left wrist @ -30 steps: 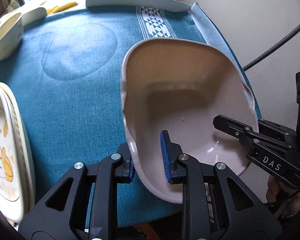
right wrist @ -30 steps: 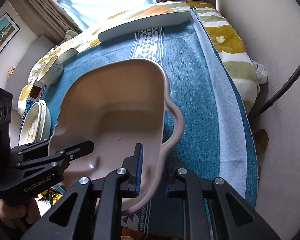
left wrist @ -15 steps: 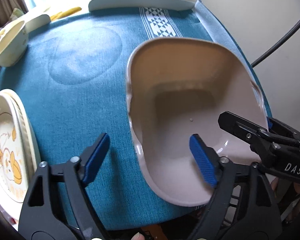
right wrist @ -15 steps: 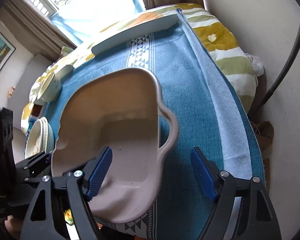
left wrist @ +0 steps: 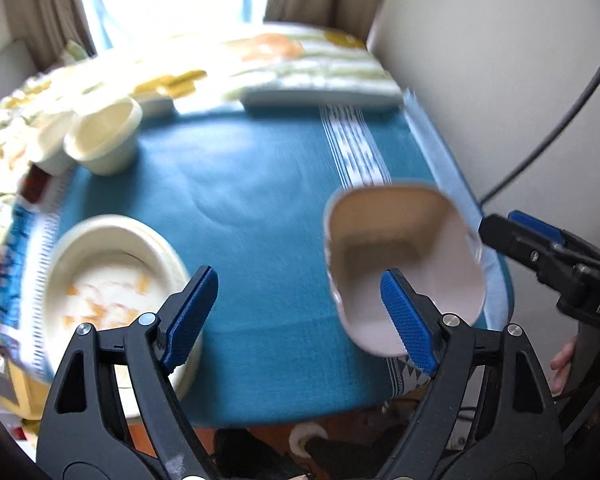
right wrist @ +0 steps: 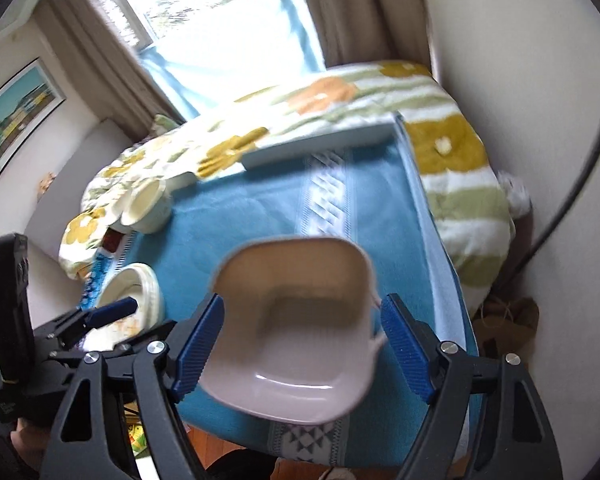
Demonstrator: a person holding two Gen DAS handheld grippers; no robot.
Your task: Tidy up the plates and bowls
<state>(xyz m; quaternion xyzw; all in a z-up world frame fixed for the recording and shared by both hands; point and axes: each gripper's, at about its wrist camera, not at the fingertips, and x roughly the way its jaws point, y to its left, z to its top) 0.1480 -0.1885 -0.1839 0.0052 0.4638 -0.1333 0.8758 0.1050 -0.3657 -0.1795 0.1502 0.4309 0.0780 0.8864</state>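
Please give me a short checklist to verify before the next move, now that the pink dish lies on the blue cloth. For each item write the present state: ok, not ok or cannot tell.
1. Left claw open, holding nothing: ok.
2. Right claw open, its blue pads on either side of the pink dish without gripping it: ok.
3. Pink dish fully supported by the blue cloth: not ok; its near rim reaches past the cloth's front edge.
4. Stack of cream plates in view as a possible next target: ok.
5. Cream bowl upright at the far left: ok.
6. Pink dish at rest: cannot tell; both views are blurred.
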